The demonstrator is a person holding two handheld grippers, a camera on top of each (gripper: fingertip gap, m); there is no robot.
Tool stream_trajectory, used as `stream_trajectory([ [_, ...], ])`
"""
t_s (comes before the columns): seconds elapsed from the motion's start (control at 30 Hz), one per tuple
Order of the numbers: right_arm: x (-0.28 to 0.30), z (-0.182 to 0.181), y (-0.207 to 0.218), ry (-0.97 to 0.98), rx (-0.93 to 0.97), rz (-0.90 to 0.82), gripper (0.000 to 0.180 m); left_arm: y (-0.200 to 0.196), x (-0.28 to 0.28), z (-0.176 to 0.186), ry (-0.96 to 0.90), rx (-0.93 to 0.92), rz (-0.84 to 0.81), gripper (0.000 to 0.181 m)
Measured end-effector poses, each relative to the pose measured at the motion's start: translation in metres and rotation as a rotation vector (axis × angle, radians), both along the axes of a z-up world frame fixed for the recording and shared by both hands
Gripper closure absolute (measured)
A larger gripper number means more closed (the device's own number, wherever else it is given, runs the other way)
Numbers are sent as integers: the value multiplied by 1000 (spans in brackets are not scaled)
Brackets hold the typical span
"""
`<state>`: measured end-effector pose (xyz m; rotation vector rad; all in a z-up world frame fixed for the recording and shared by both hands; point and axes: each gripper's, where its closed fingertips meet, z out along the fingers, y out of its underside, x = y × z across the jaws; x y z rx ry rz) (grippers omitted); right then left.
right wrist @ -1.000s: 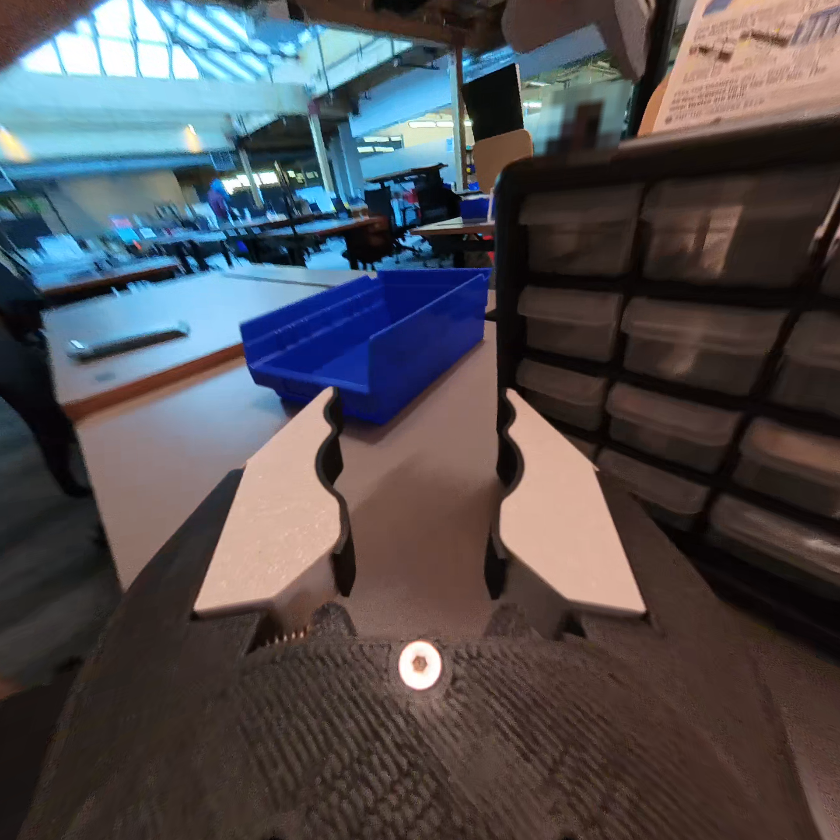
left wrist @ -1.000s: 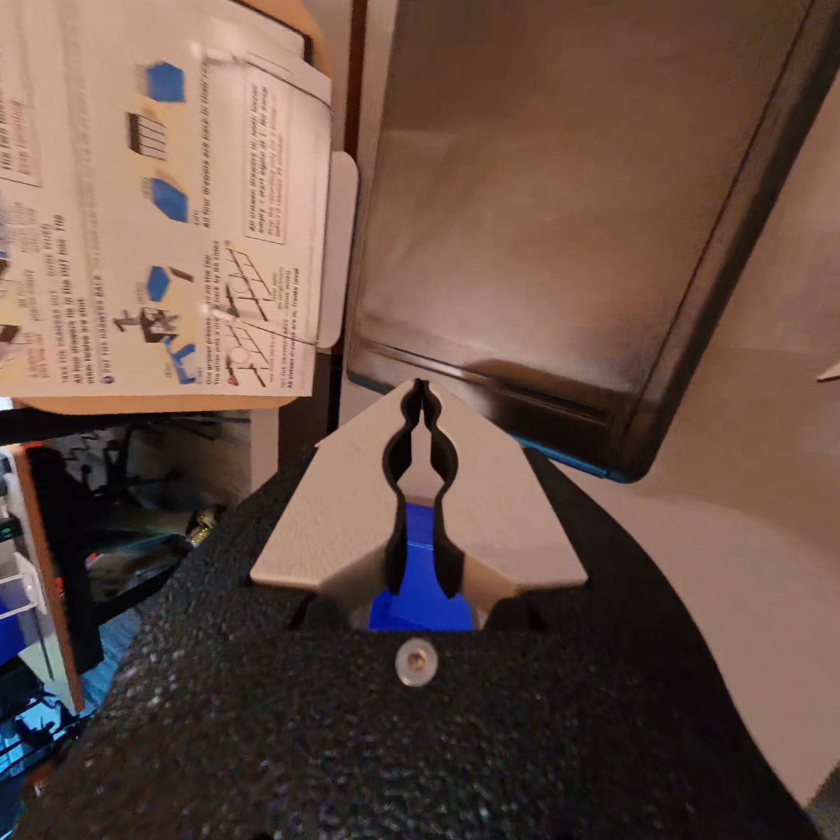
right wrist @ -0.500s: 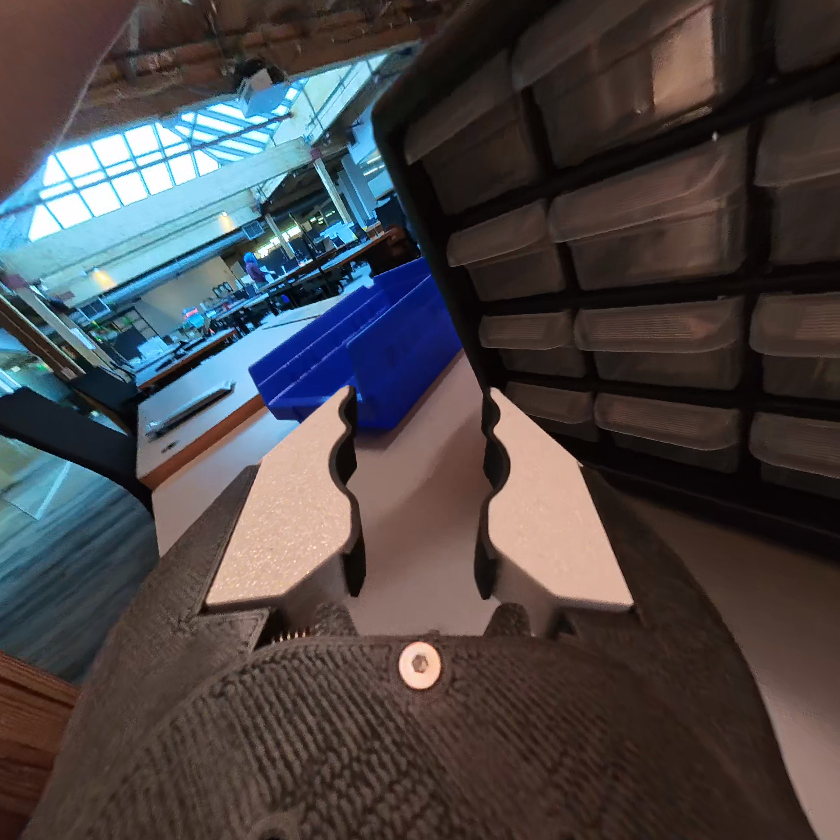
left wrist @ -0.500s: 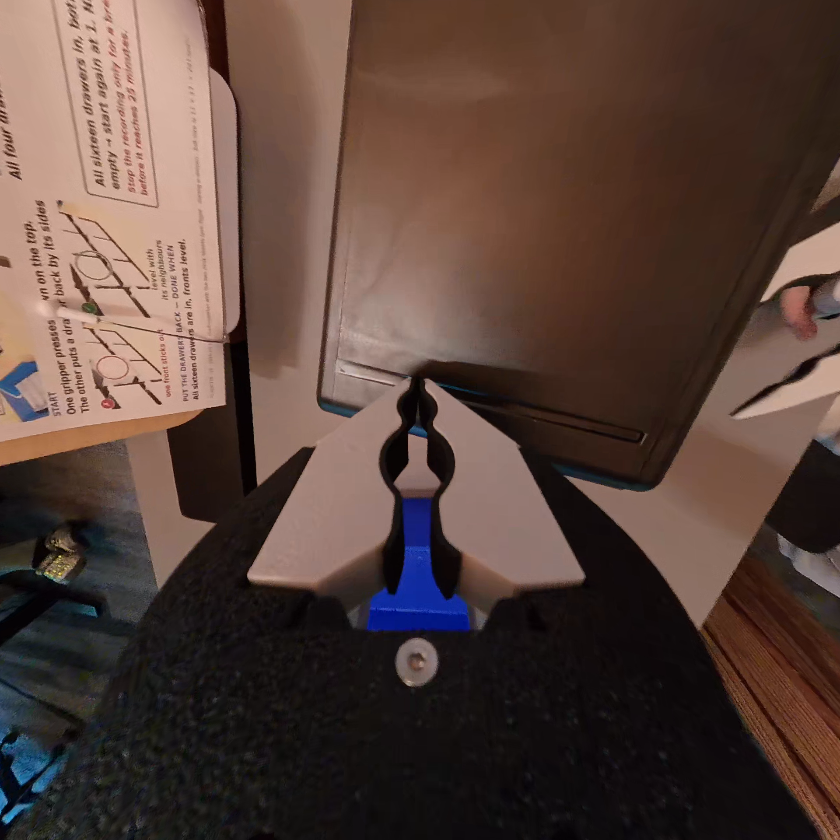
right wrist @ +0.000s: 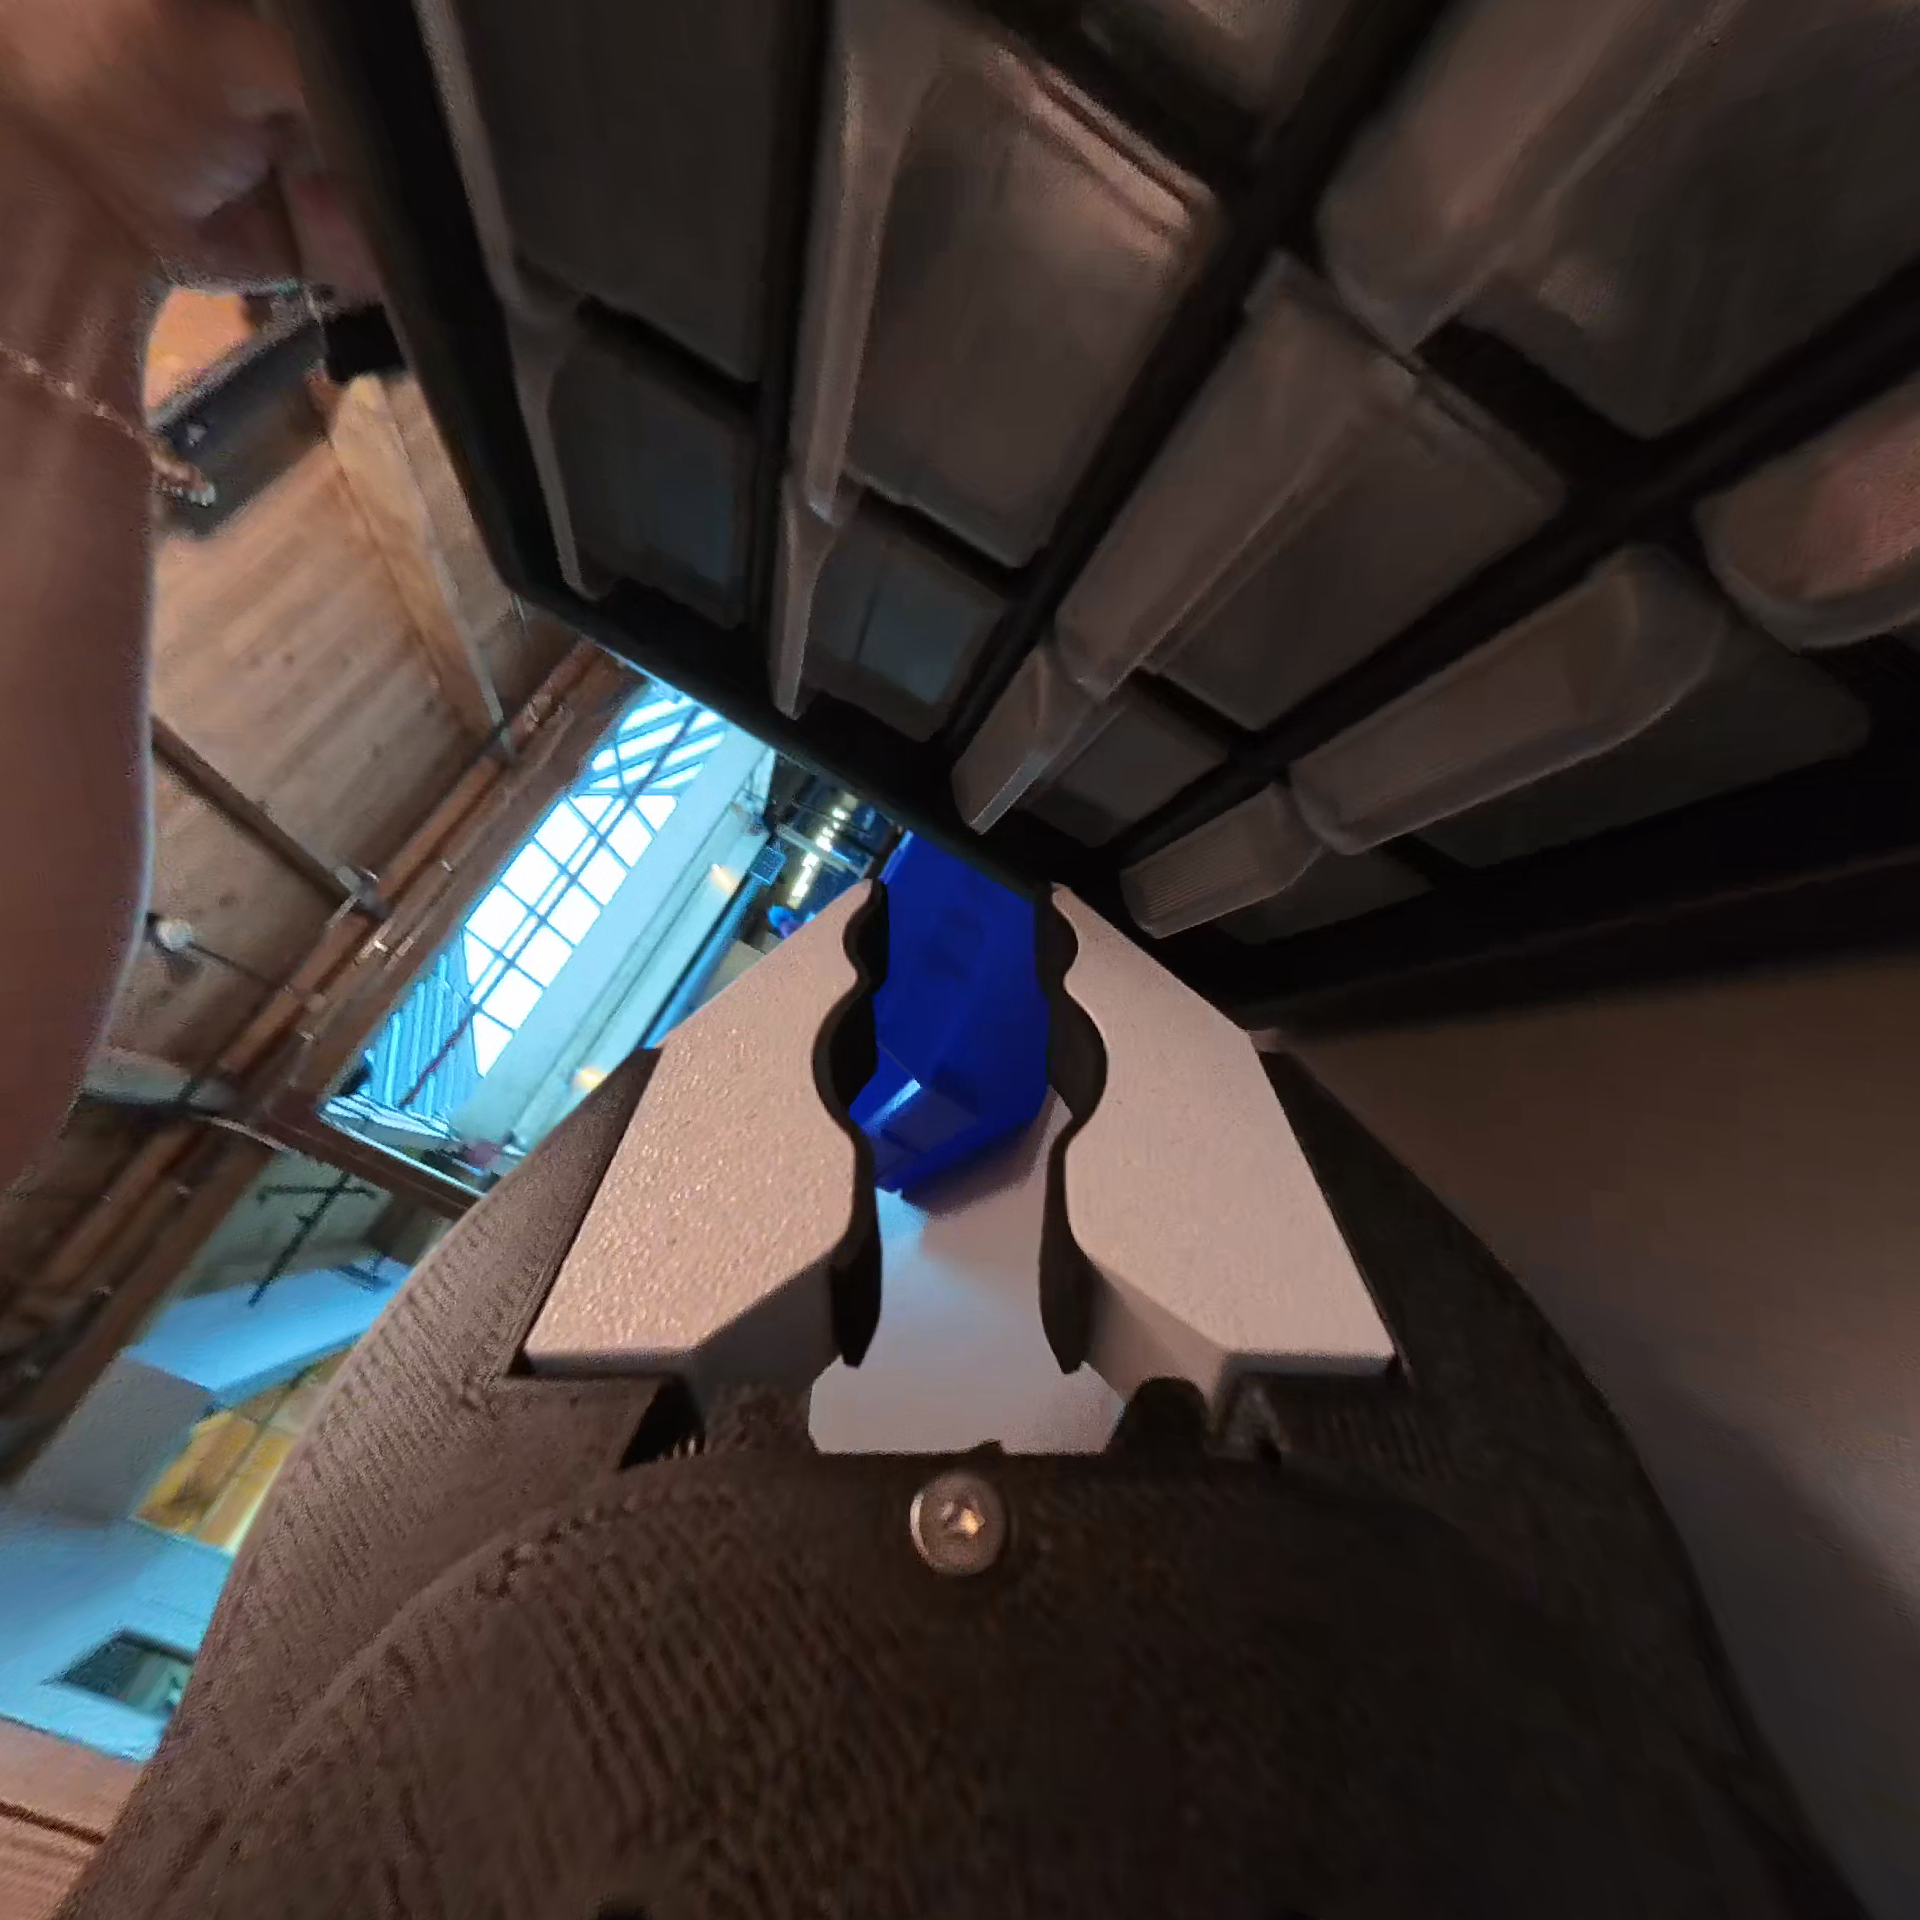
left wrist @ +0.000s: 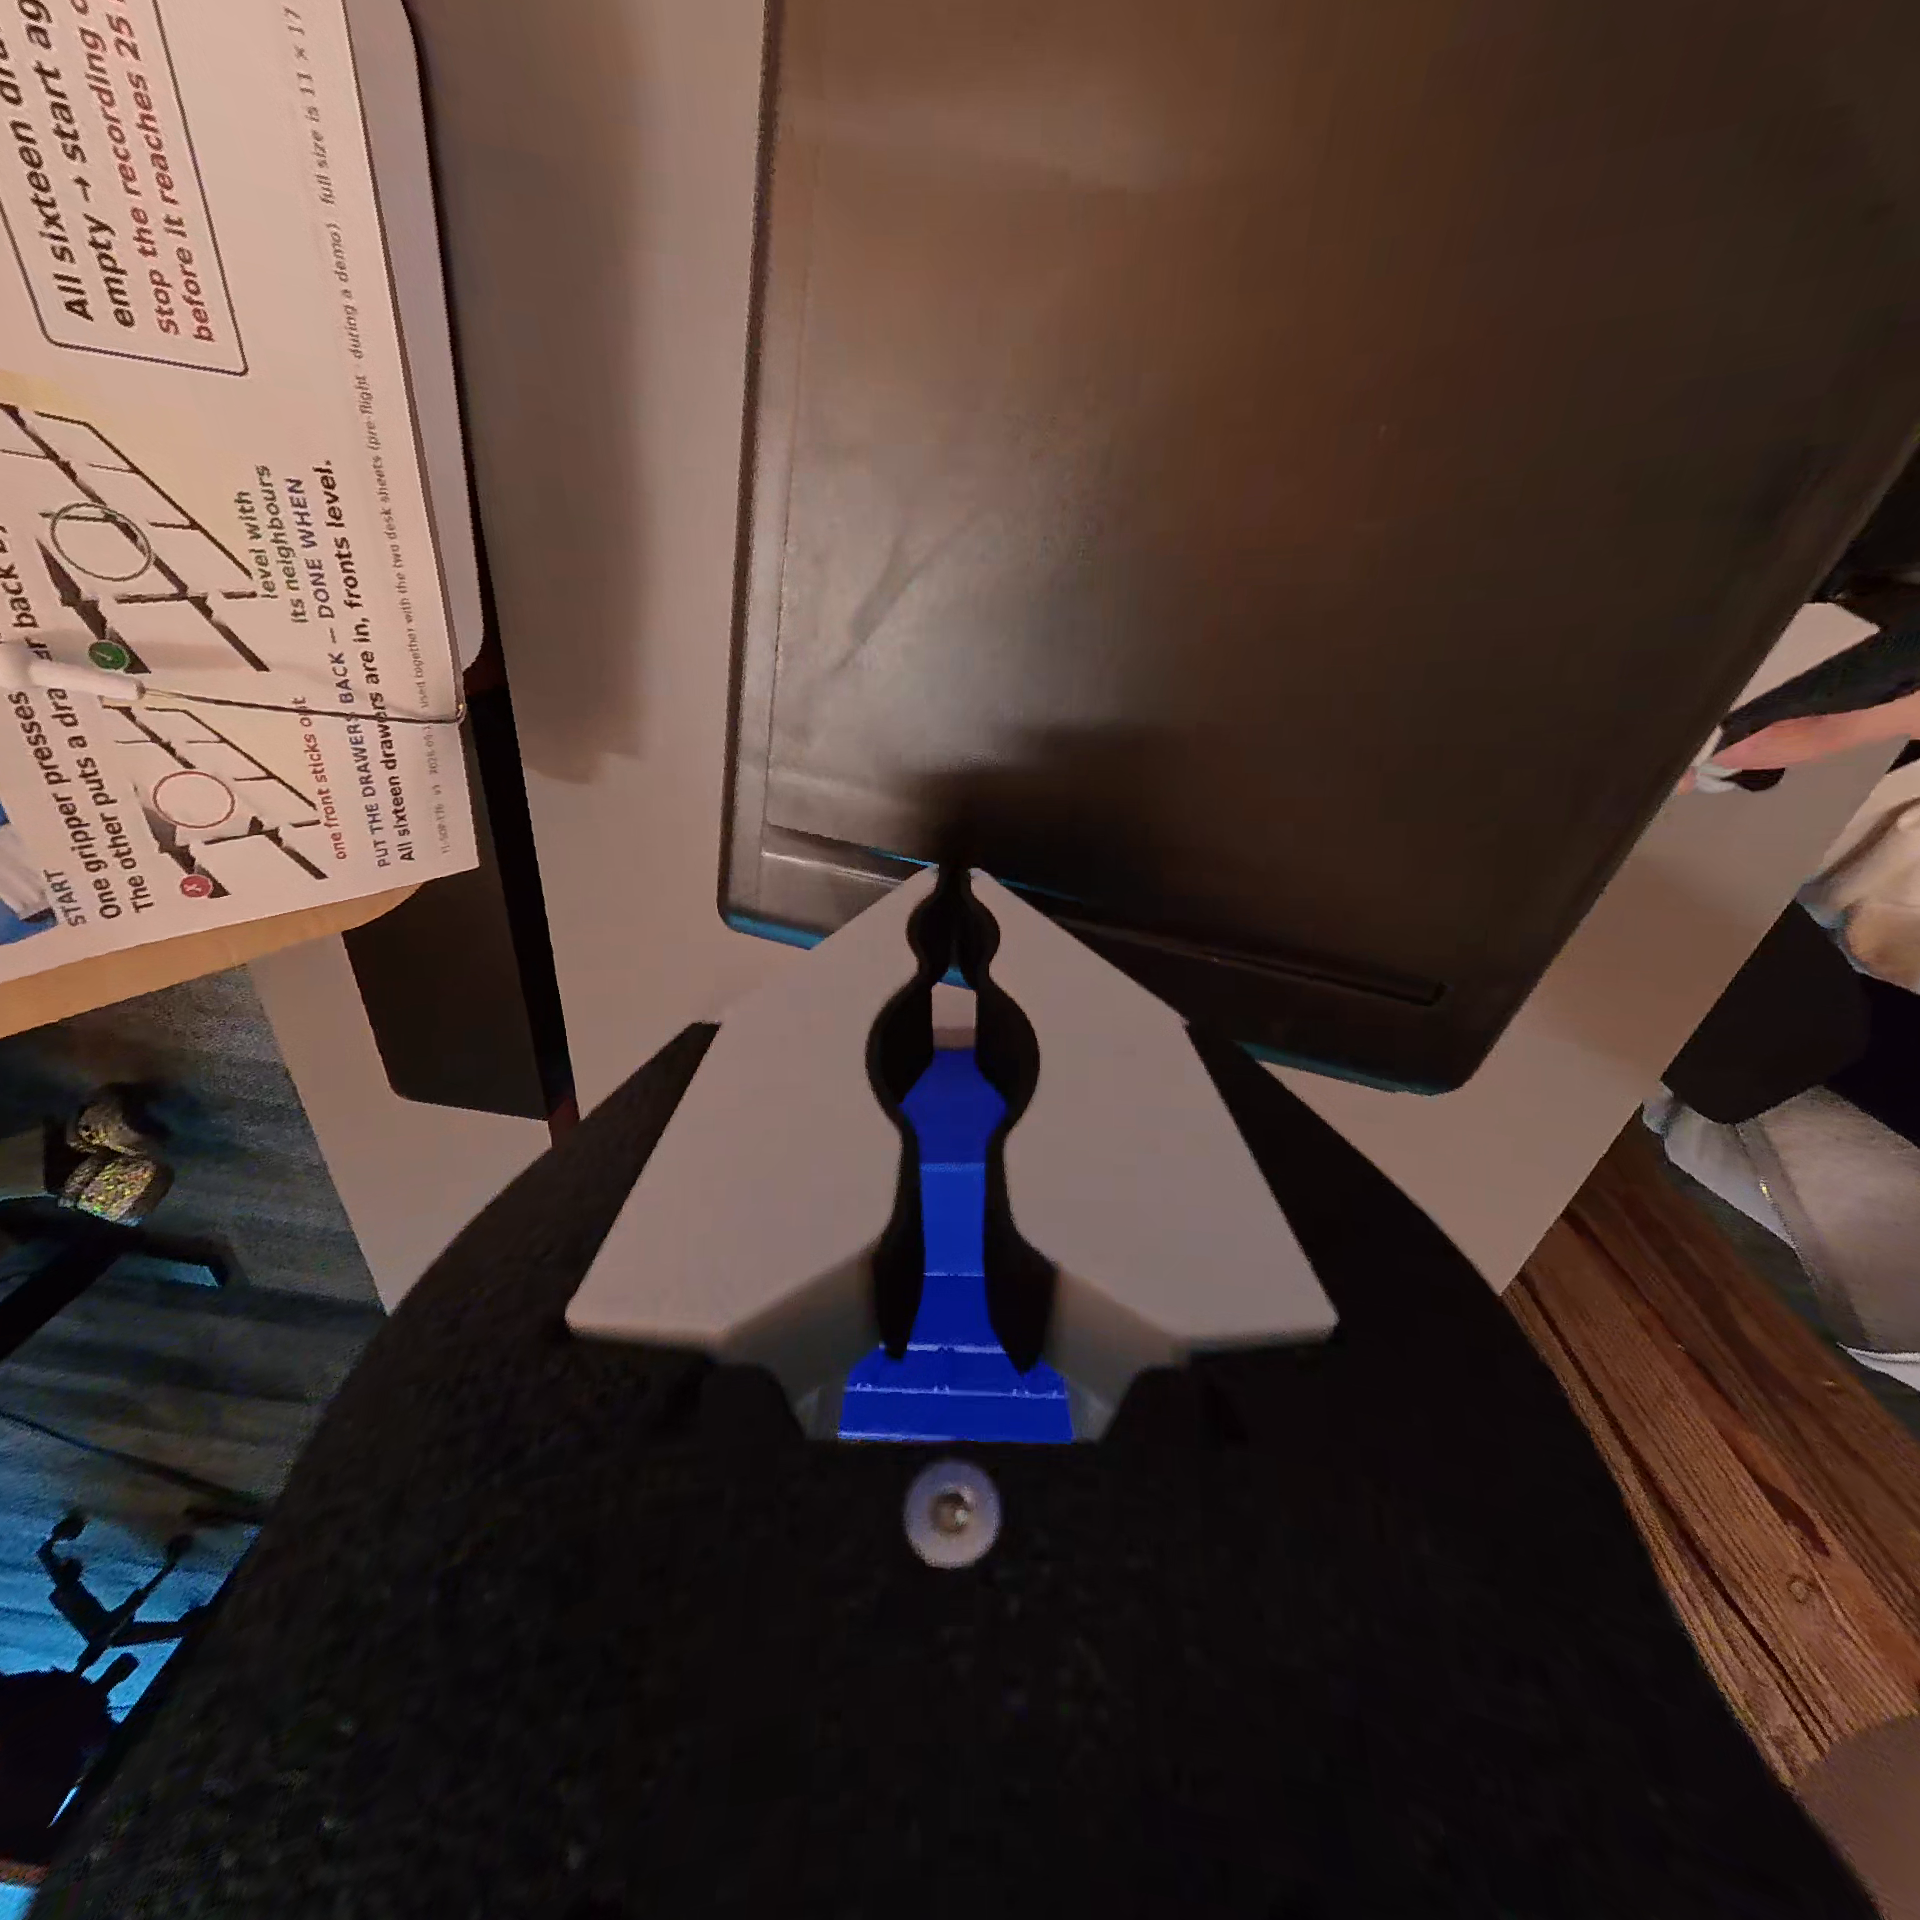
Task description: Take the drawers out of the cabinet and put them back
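Left wrist view: the left gripper [left wrist: 953,883] points down at the black plastic cabinet's flat top [left wrist: 1299,468], fingers pressed together at its near edge; a blue plastic bin [left wrist: 951,1247] shows below; the right gripper [right wrist: 954,925], tilted sideways, fingers apart and empty, faces the cabinet's clear drawers [right wrist: 1299,540].

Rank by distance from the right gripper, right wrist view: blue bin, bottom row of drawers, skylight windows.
From the right gripper:
1. Bottom row of drawers, just right of the fingertips, low on the cabinet front.
2. Blue bin, straight ahead between the fingers, on the table beside the cabinet.
3. Skylight windows, far left, across the hall.
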<state>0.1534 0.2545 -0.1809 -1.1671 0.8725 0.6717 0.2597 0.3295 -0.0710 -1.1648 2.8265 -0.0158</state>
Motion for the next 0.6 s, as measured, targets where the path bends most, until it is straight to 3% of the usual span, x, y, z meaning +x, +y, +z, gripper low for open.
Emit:
stream_trajectory([
  [0.33,22,-1,4,64,85,-99,146,0,0,0,-29,22,20,181],
  [0.6,26,1,9,96,139,-99,166,1,0,0,-14,80,9,181],
])
